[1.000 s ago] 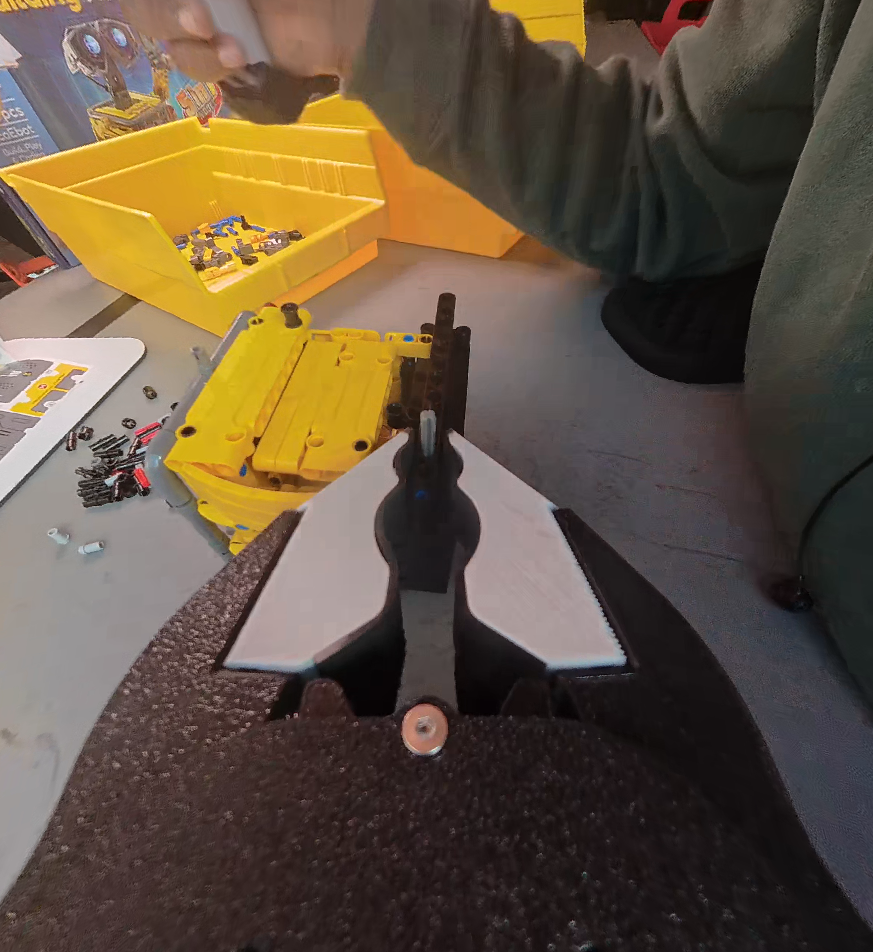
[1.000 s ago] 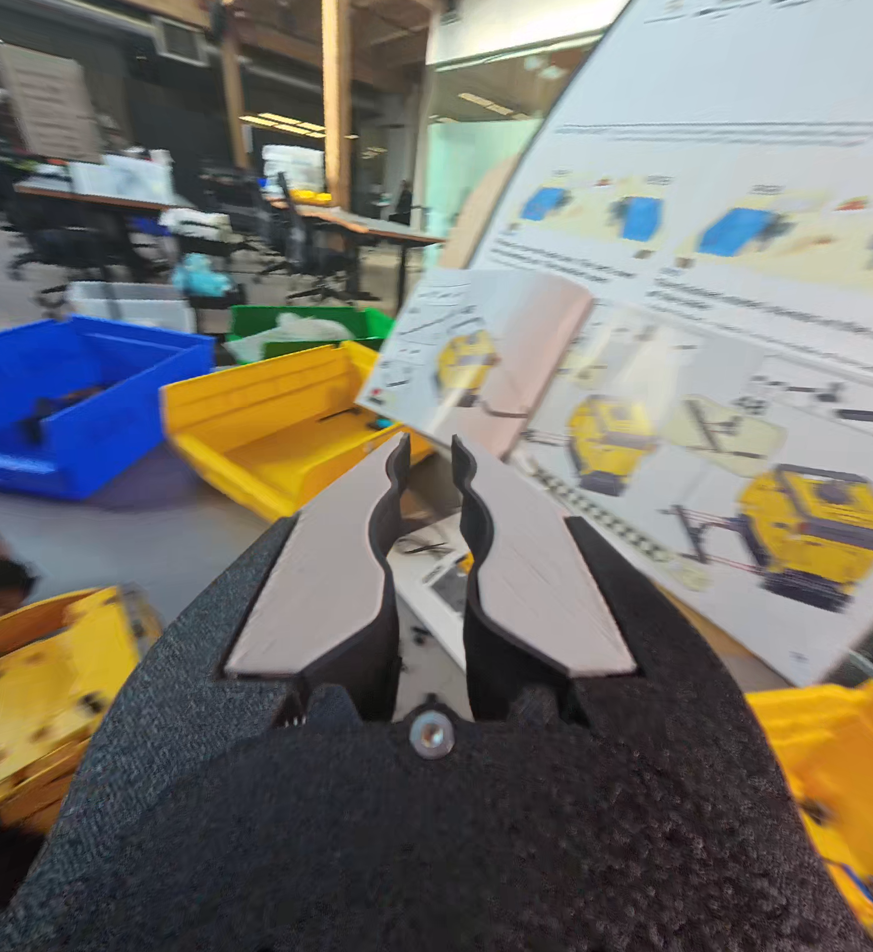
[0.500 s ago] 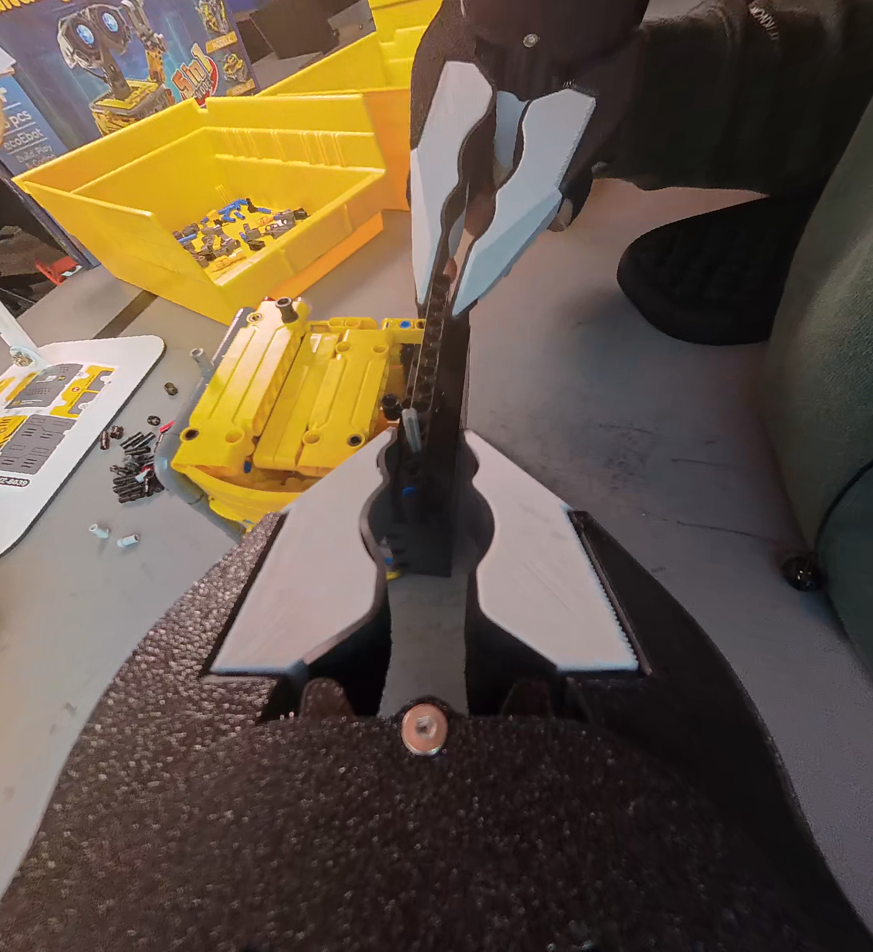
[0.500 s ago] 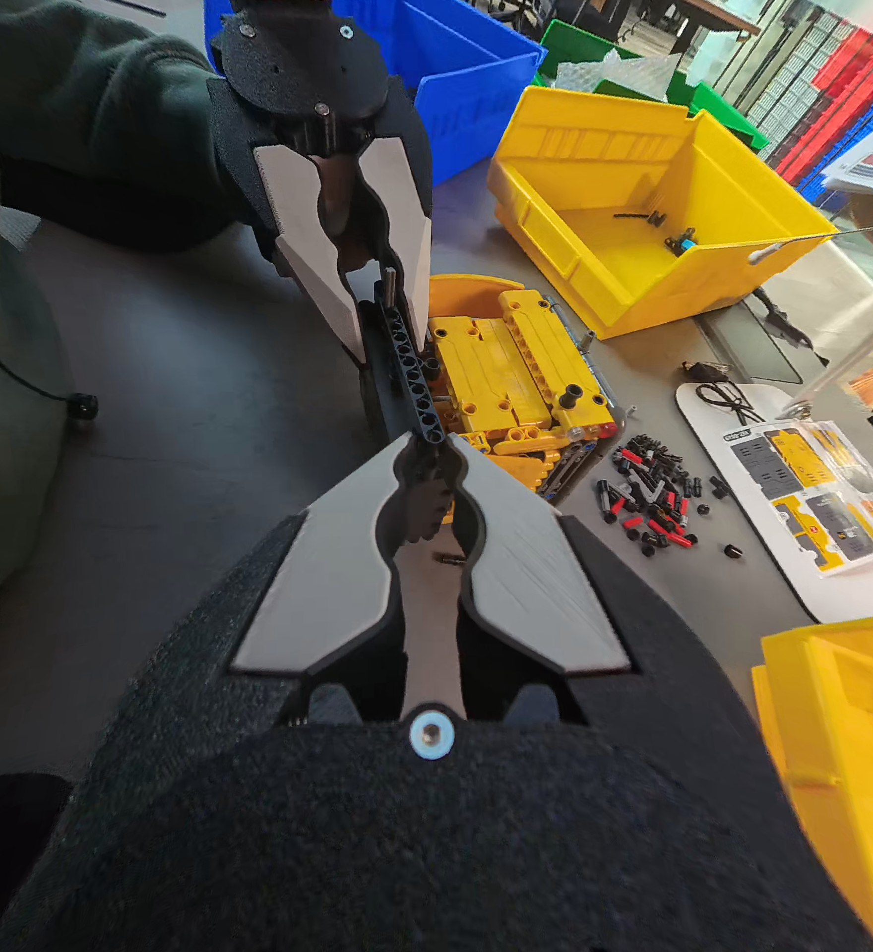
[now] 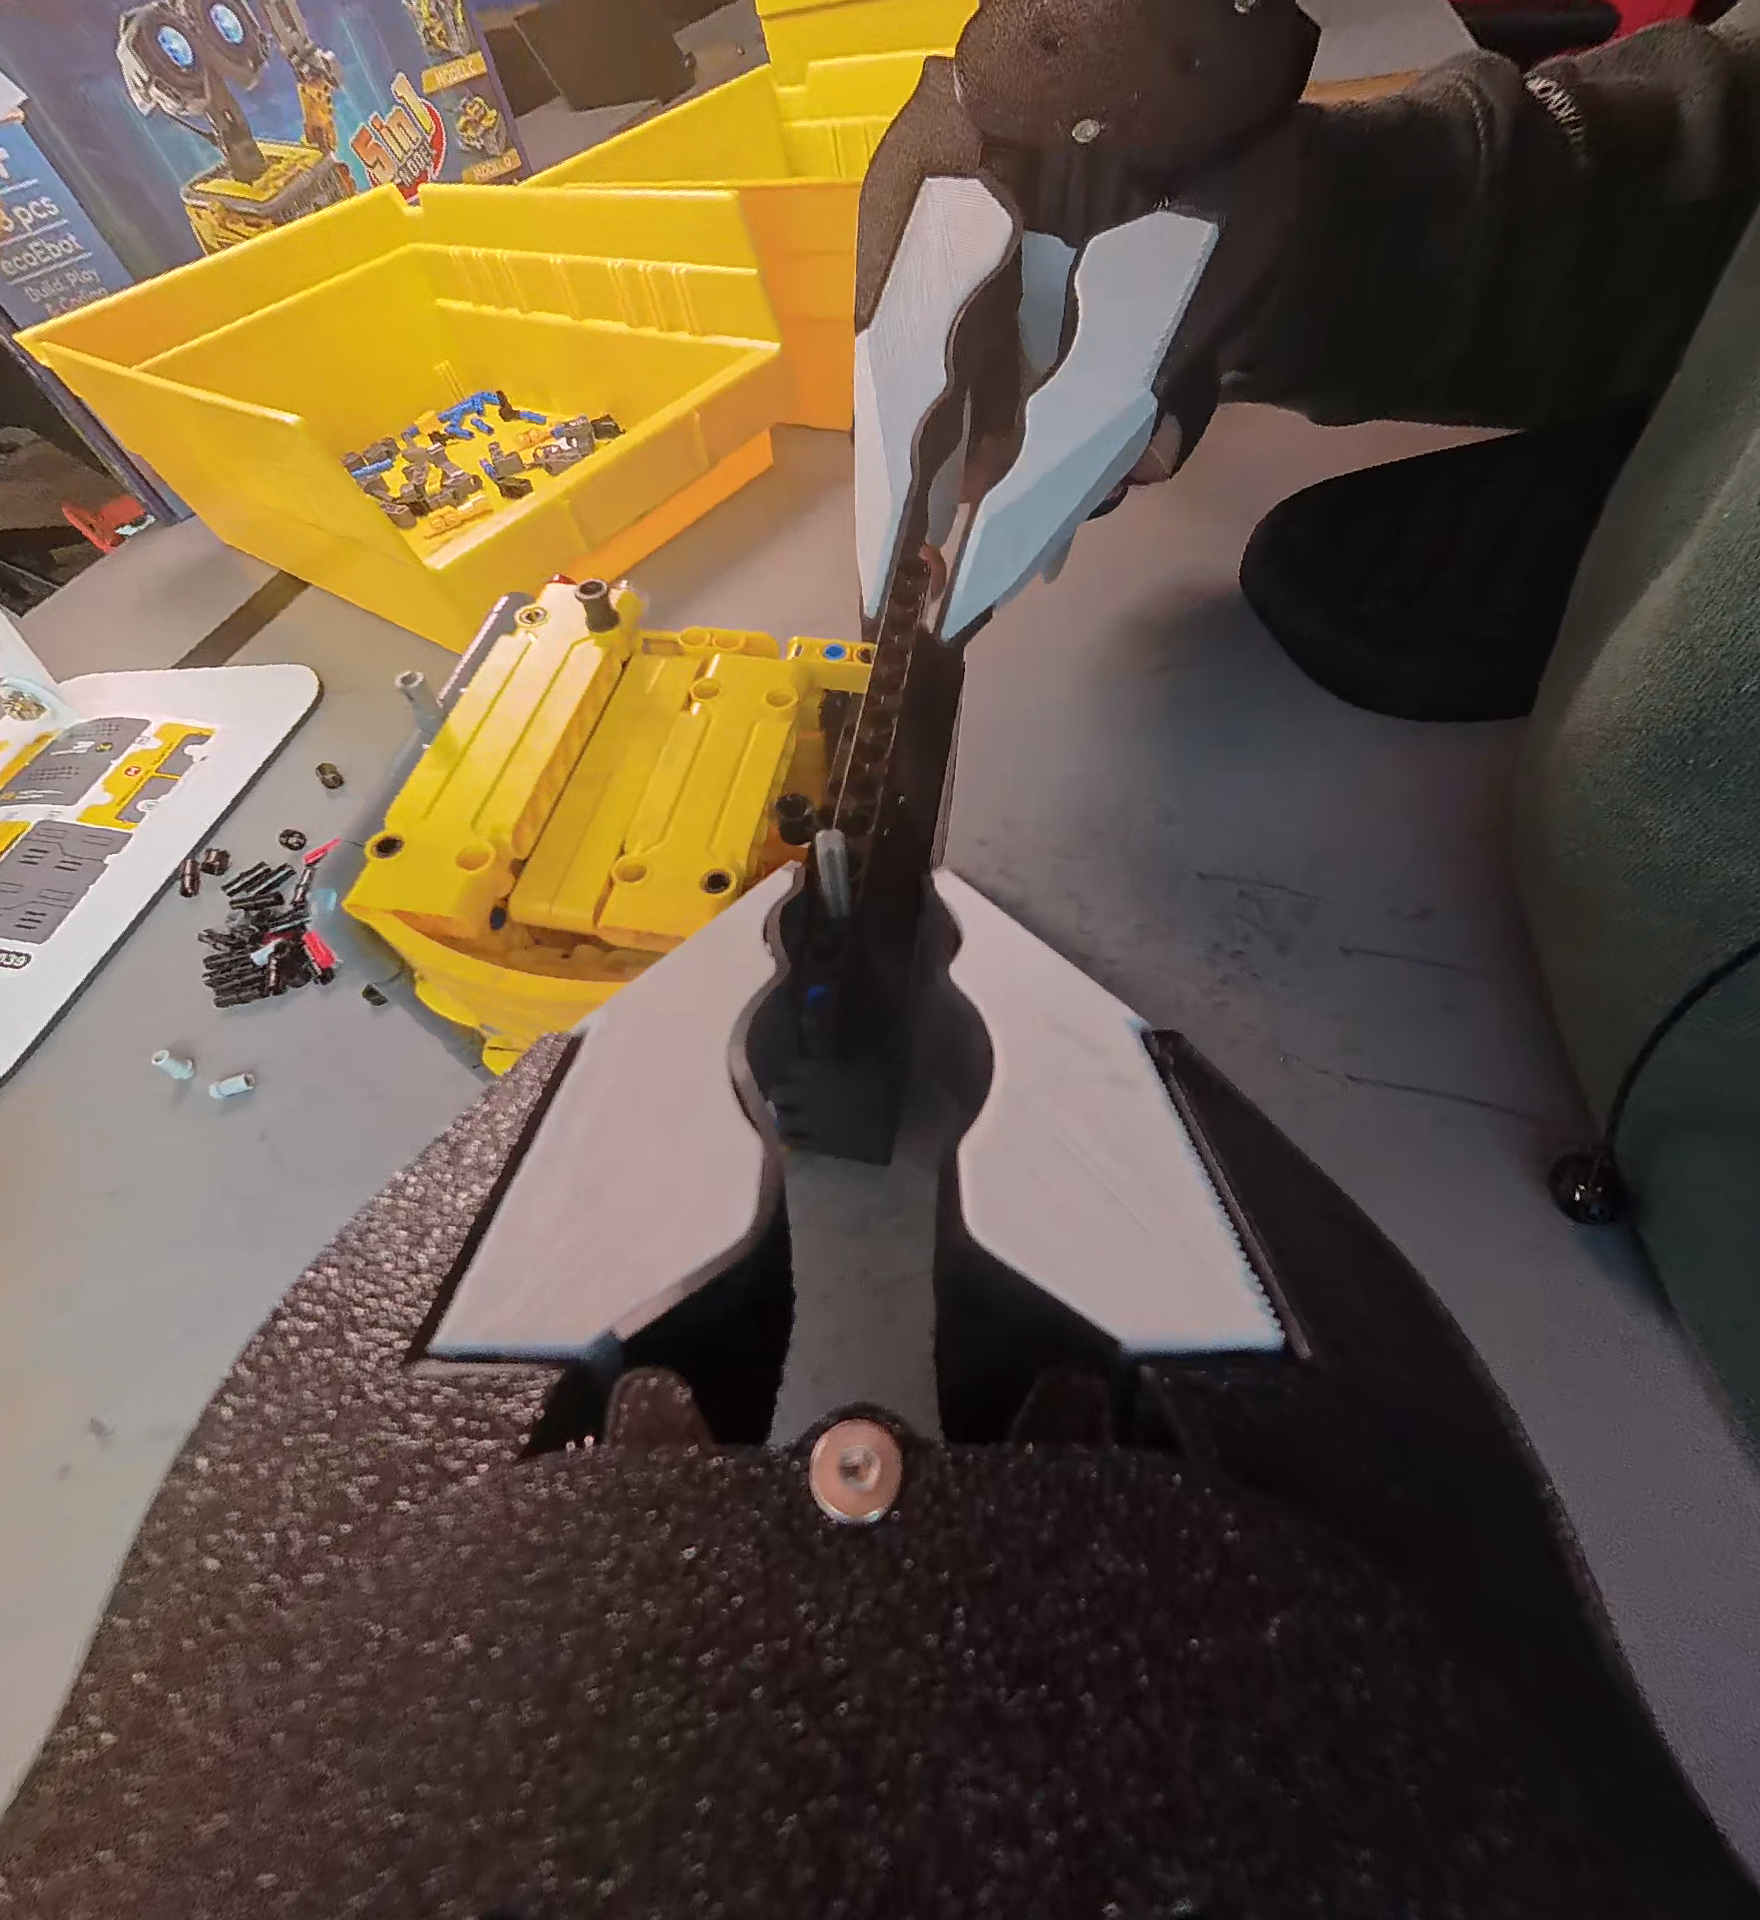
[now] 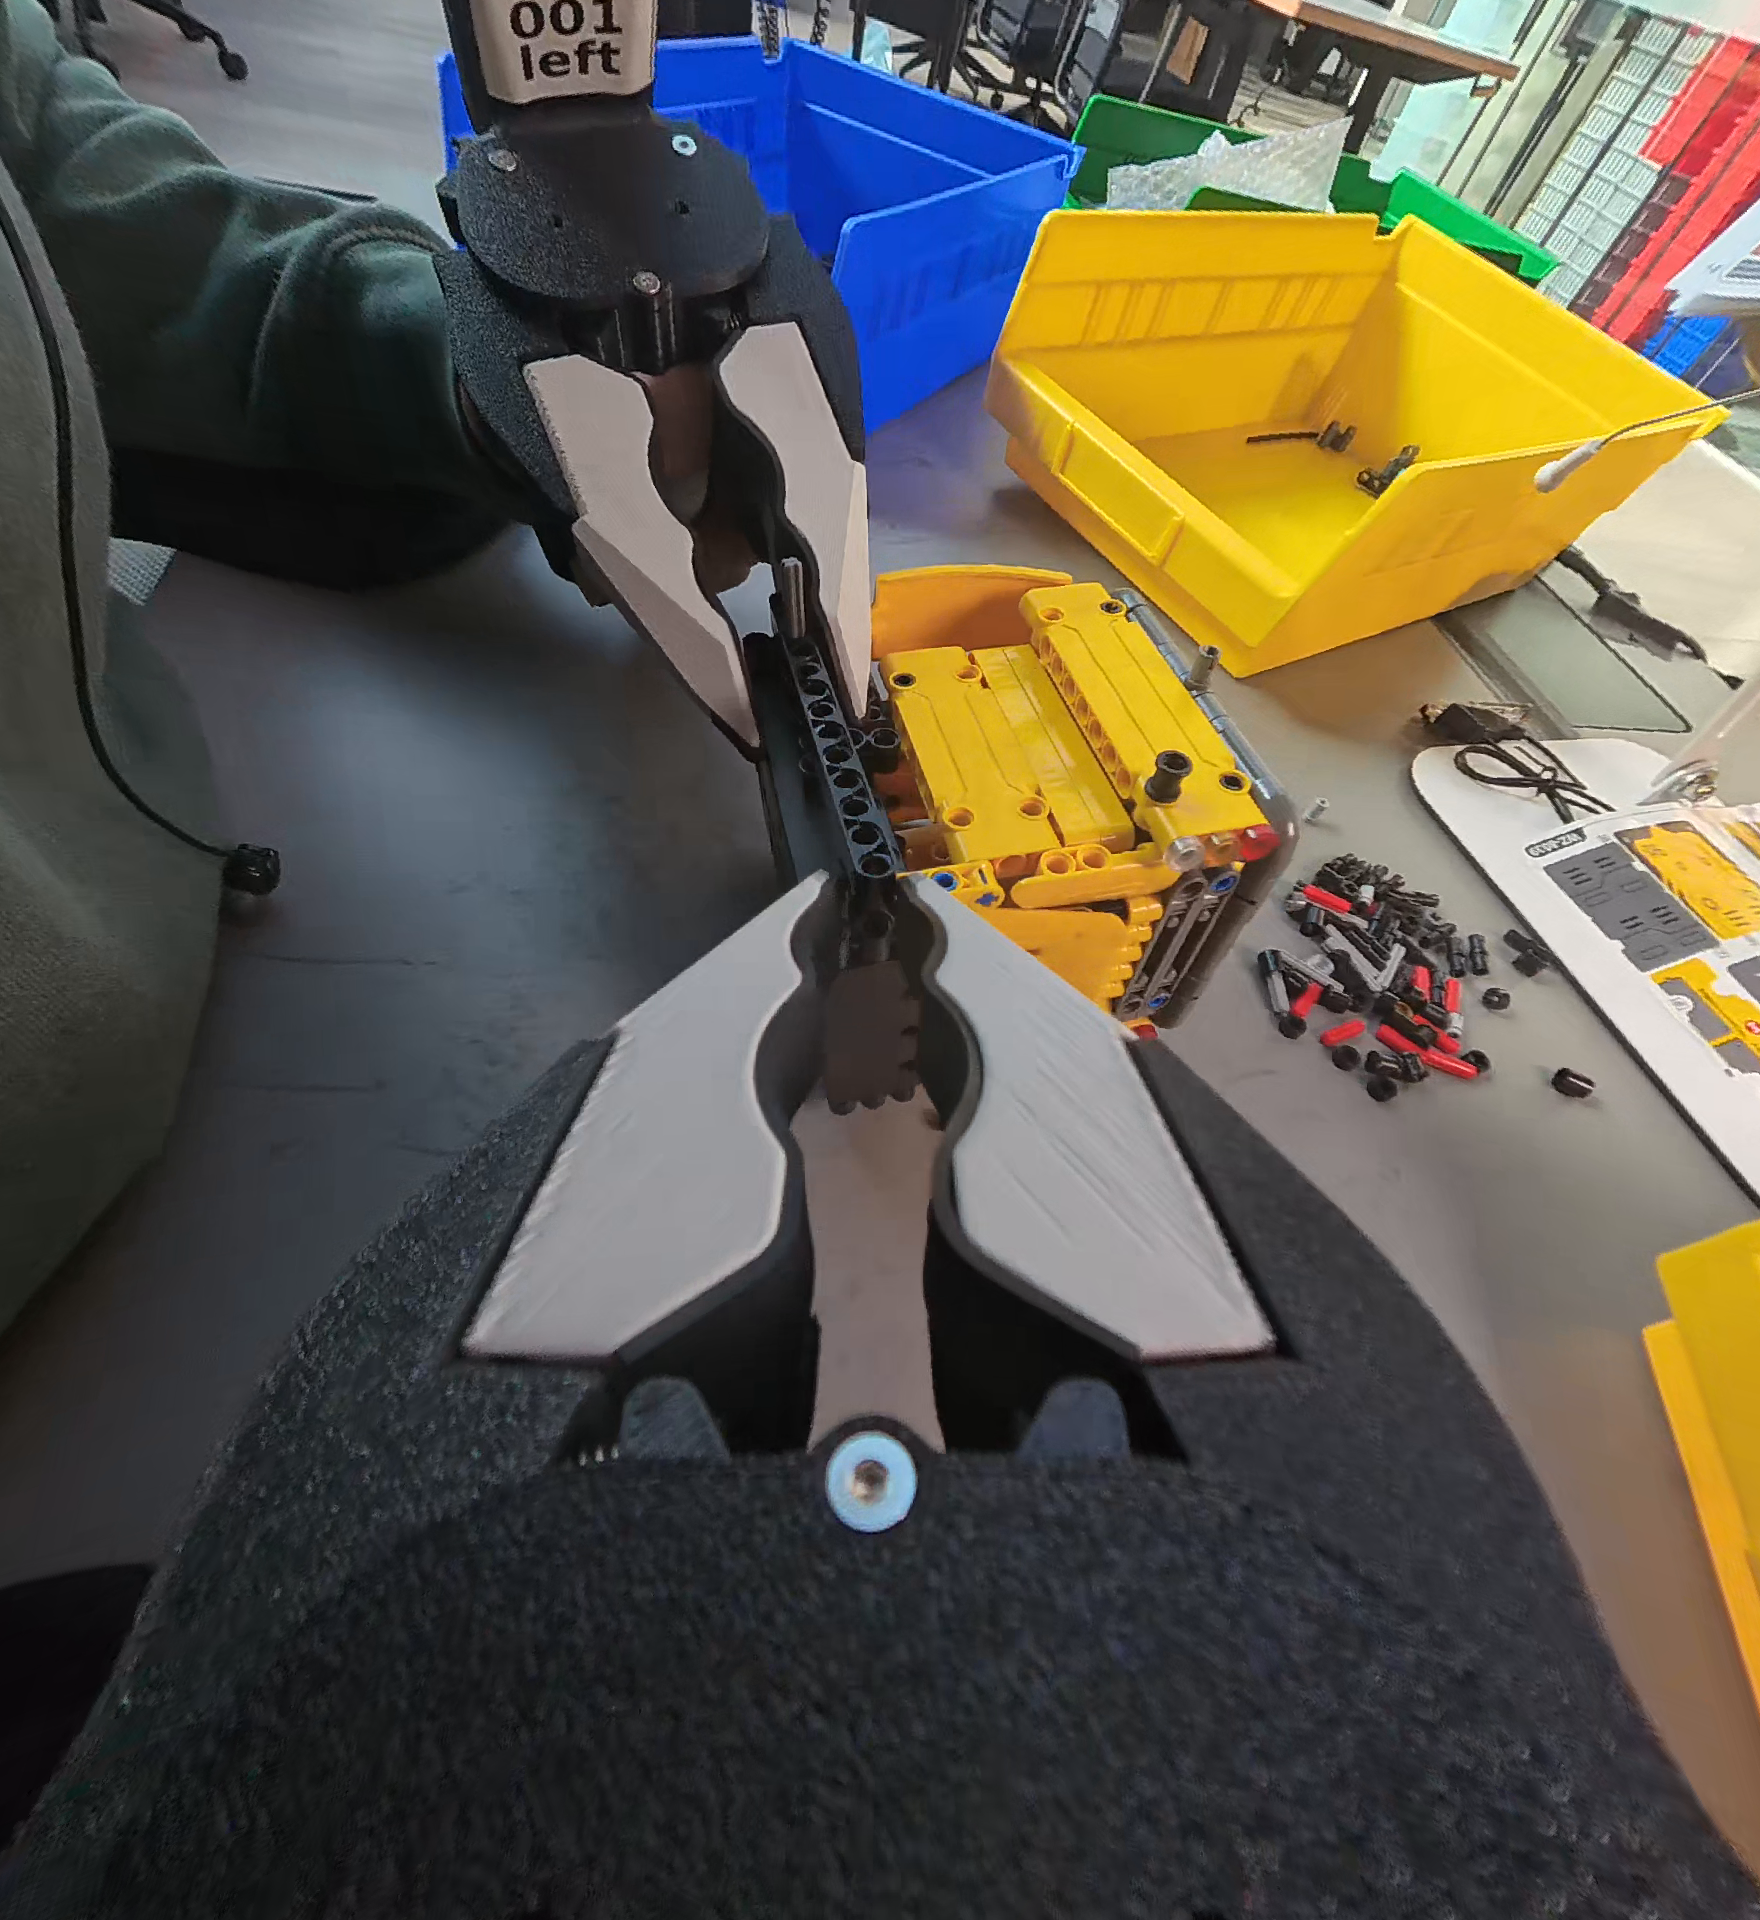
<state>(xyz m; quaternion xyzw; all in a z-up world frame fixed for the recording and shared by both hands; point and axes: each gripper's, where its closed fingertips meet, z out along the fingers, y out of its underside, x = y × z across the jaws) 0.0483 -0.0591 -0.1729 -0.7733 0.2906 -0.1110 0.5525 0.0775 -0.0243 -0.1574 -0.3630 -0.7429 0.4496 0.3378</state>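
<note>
A long black beam [image 5: 881, 790] pierced with a row of round holes stands on edge along the side of a yellow brick-built model [image 5: 595, 800] on the grey table [image 5: 1219, 883], touching it. The left gripper [image 5: 860, 894] is clamped narrow on one end of the beam, and the right gripper [image 6: 871, 894] is clamped on the other end, so the beam spans between the two tools. A short grey pin [image 5: 832, 871] sticks up from the beam just ahead of the left gripper's fingertips.

The left wrist view takes in a yellow bin [image 5: 419, 343] holding small blue and grey parts, a printed box behind it, and two pale bushes lying loose on the table. The right wrist view shows instead a blue bin [image 6: 886, 208], a green bin beyond it, and a nearly empty yellow bin [image 6: 1323, 416] (only a few dark bits lie inside). It also shows the model's dark grey end face. Both views catch the heap of black and red pins [image 6: 1375, 977] beside the model and the instruction sheet [image 6: 1686, 914] just past it. A green sleeve [image 6: 232, 343] lies behind the left gripper.
</note>
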